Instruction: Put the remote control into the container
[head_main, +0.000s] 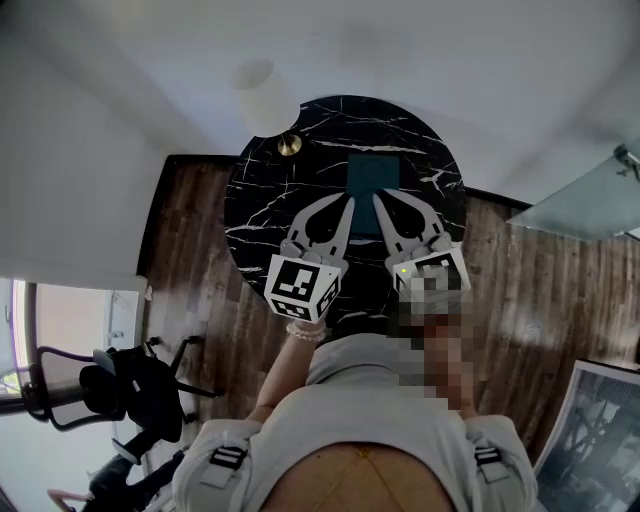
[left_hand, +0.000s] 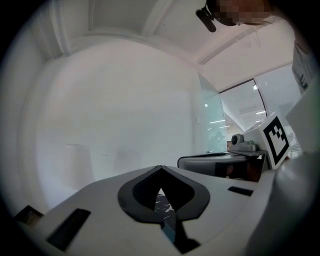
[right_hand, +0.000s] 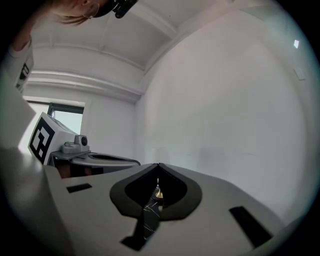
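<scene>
We are holding both claws closed and empty. The left gripper (left_hand: 160, 168) is showing its two jaws meeting at the tips, with only a sliver of marble visible through the gap behind them, and the right gripper (right_hand: 158, 166) is showing the same.

In the head view, the left tip is appearing at the left edge of the dark teal container (head_main: 373, 176) and the right tip over its middle. Both seem raised above the container, which is sitting on the round black marble table (head_main: 260, 215).

We are not finding the remote control in any view, and we cannot tell whether it is lying inside the container. We are expecting it to be light, rigid and smooth-cased, so a pinch across its narrow sides near mid-length should hold steadiest.

Both grippers are pointing level, side by side and angled slightly toward each other, with the hands drawn in near the person's chest.
</scene>
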